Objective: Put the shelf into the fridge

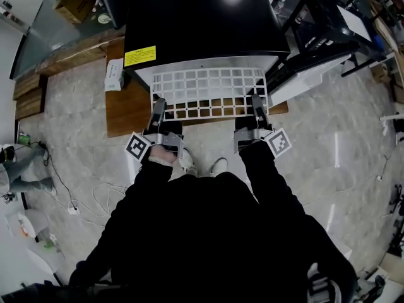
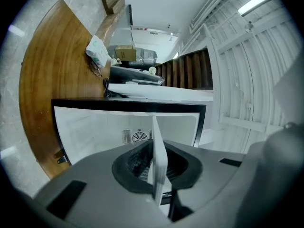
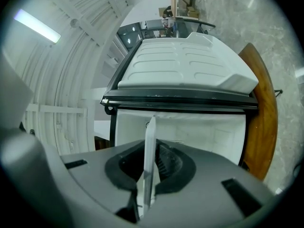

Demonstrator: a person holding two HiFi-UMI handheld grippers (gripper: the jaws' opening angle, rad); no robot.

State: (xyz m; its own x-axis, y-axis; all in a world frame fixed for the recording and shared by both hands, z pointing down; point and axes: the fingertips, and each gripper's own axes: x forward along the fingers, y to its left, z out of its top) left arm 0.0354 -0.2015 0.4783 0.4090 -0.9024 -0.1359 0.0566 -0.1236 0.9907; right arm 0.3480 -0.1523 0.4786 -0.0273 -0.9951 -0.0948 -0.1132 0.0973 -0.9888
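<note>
At centre frame, the white grid shelf lies crosswise, far edge toward the fridge above — left gripper and right gripper each pinch its near edge.

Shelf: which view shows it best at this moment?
The head view: the white grid shelf lies flat, near edge held by left tongs and right tongs, at the fridge opening. Each gripper view shows only its thin edge, clamped.

Two grippers showing, left gripper and right gripper, one white plastic grid shelf spanning between them, one black box-shaped fridge standing ahead, one small white carton lying leftward.
</note>
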